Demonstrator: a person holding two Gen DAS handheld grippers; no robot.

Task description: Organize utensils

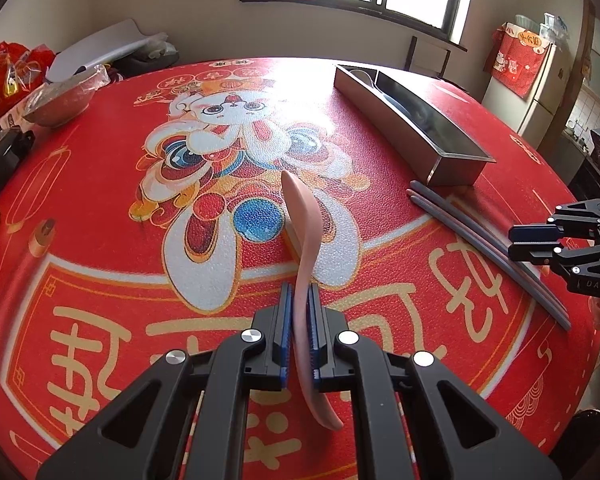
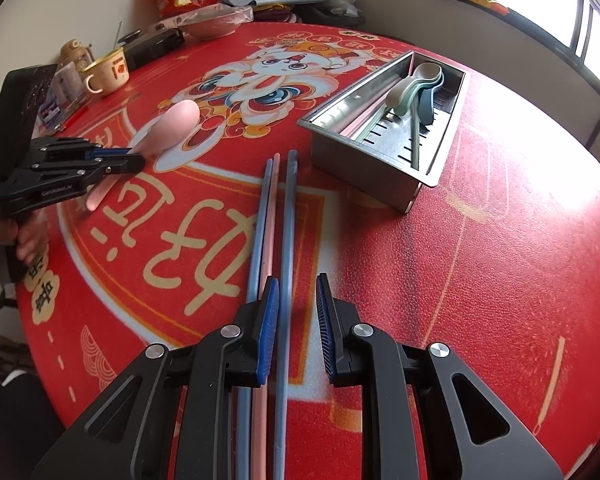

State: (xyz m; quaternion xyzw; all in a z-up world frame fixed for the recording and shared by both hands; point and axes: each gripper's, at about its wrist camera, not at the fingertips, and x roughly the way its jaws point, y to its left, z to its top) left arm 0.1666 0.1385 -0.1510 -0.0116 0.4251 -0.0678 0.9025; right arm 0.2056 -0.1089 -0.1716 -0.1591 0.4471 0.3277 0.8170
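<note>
Left claw (image 1: 299, 322) clamped tight on pink spoon (image 1: 304, 240) mid-handle, bowl forward, raised off red mat (image 1: 100, 240) for carrying to steel tray (image 2: 380, 168). Right claw (image 2: 298, 300) part open, straddling one blue chopstick (image 2: 288, 240), pads not gripping. Spoon matte, smooth, curved.

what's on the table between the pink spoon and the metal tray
The chopsticks, blue and pink, lie on the red tablecloth between the pink spoon held by the left gripper and the metal tray. The right wrist view shows it best.
</note>
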